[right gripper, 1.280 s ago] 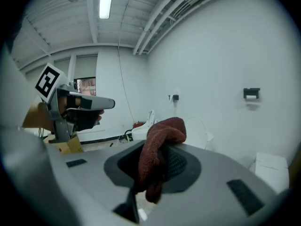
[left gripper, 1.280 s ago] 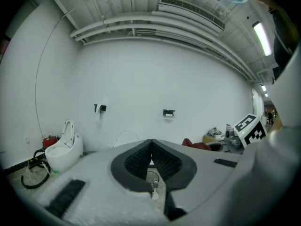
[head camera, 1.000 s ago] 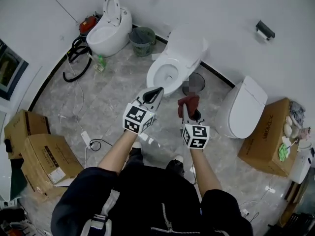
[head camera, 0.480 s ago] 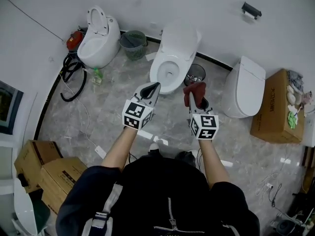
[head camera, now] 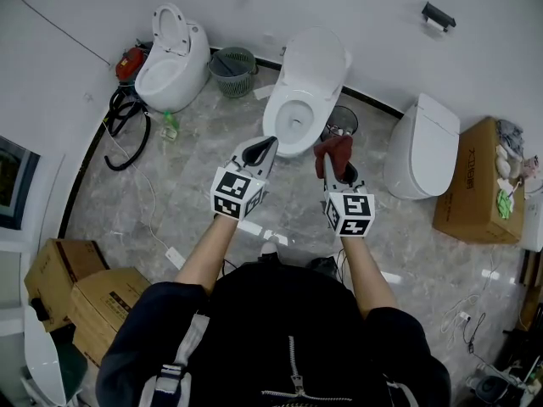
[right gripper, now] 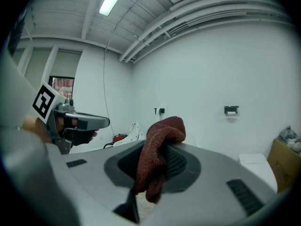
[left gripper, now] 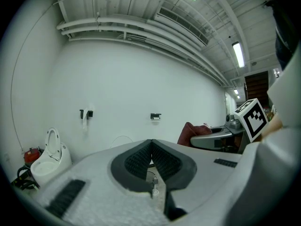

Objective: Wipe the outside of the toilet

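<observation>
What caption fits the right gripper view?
Right gripper shut on a red cloth, left gripper alongside, white wall behind.

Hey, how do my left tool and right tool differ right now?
The left tool is shut with nothing between its jaws; the right tool is clamped on a dark red cloth. The left tool's tip is bare, while the cloth drapes over the right tool's tip. Both are held side by side, pointing toward the open white toilet.

Middle toilet (head camera: 301, 100) backs onto the wall (head camera: 373, 32): basket (head camera: 232, 70) just left, another toilet (head camera: 170, 53) beyond; bin (head camera: 341, 121) right, closed toilet (head camera: 420, 147) farther right; left gripper (head camera: 265, 149) and right gripper (head camera: 327, 156), cloth (head camera: 335, 147) in it, just before.
</observation>
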